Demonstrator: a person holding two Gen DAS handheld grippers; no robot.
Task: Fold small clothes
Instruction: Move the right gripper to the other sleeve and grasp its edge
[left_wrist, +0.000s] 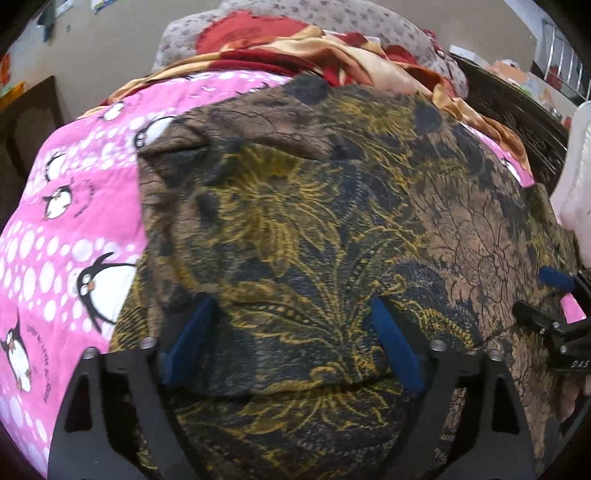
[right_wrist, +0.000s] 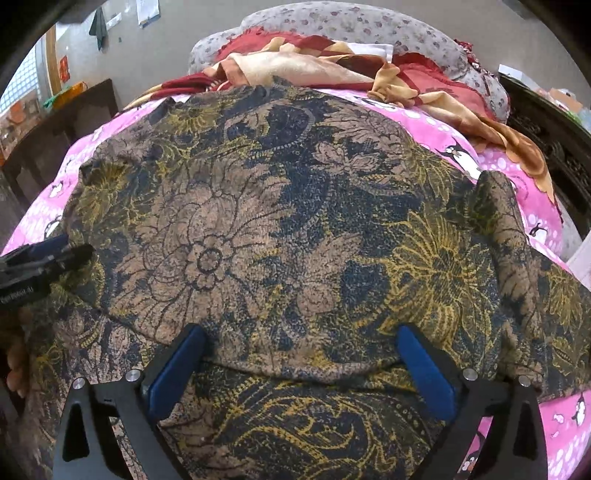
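While both jaws stand wide with nothing held, left hand-held gripper (left_wrist: 291, 343) and right hand-held gripper (right_wrist: 299, 369) hover over the patterned garment (right_wrist: 258, 229), spread on the pink penguin bedsheet (left_wrist: 55, 236). Judged thin, limp, light; pinch at the near folded hem

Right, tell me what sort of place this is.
Most likely a bedroom in a home. The brown floral garment lies spread on a bed covered by a pink penguin-print sheet, with a rumpled red and gold blanket and a grey floral pillow behind it.
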